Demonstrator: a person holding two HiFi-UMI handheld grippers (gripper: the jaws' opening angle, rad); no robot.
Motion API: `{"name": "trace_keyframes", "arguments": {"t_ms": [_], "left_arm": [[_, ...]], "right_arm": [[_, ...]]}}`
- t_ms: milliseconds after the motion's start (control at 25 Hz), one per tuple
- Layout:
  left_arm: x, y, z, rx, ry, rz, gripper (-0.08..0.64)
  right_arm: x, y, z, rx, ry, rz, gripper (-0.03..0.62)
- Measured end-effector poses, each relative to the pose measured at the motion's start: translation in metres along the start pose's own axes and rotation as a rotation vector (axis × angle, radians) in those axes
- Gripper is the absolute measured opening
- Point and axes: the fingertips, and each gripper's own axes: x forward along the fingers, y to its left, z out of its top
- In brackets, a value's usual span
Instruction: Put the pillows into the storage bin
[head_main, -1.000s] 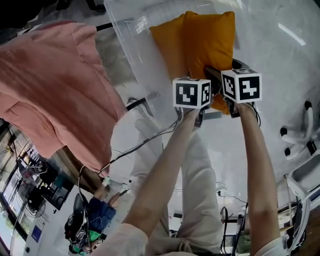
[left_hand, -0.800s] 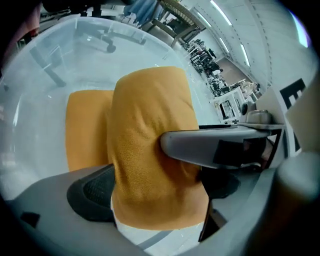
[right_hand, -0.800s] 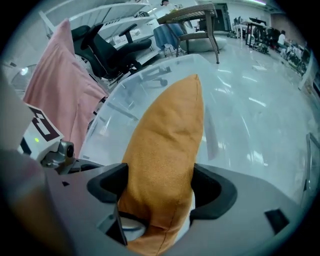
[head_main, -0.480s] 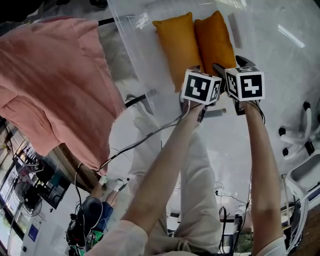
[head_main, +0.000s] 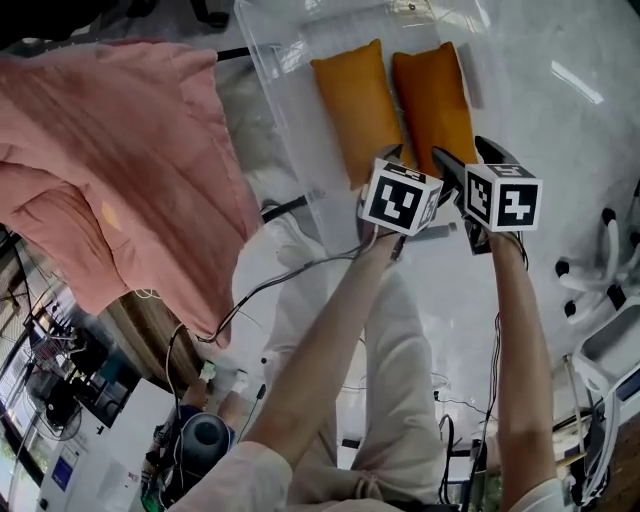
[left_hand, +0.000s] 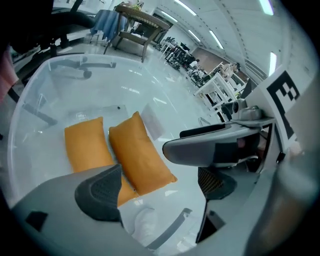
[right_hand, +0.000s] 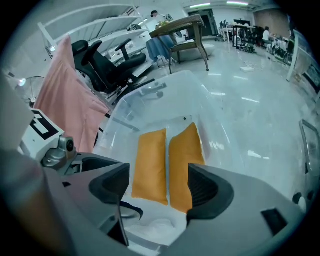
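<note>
While the left gripper (left_hand: 157, 185) (jaws just narrowing) and the right gripper (right_hand: 160, 190) gape empty above the clear plastic storage bin (head_main: 285, 120), dipping could shove its orange fabric pillows (head_main: 355, 105) askew.

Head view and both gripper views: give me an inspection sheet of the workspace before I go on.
Surface: glossy white floor under the storage bin.
Job's things: two orange pillows lie side by side inside the storage bin.
Clutter: pink cloth beside the bin.
Grippers: left gripper open, empty, jaws just been closing slightly; right gripper open, empty.
Cables: black cable trails from the left gripper.
Surroundings: office chair, wooden table.
</note>
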Motion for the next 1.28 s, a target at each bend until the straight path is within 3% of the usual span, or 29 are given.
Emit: {"name": "trace_keyframes", "arguments": {"t_ms": [120,320,440,960,1280], "left_arm": [[-0.022,-0.003,0.007,0.025,-0.035,-0.001,0.482],[-0.072,-0.022,0.021,0.176,-0.078,-0.010,0.483],[-0.109,-0.031,0.032,0.222,-0.130,-0.014,0.483],[-0.254,-0.042,0.047,0.320,-0.265,-0.072,0.488],[-0.354,-0.037,0.063,0.304,-0.429,-0.099,0.469]], "right_arm": [[-0.014,0.019,0.012,-0.002,-0.046,0.024,0.377],[-0.047,0.069,0.038,-0.077,-0.123,0.085,0.374],[-0.070,0.100,0.057,-0.051,-0.182,0.129,0.374],[-0.143,0.206,0.110,-0.049,-0.327,0.232,0.368],[-0.174,0.309,0.147,-0.009,-0.419,0.418,0.368]]}}
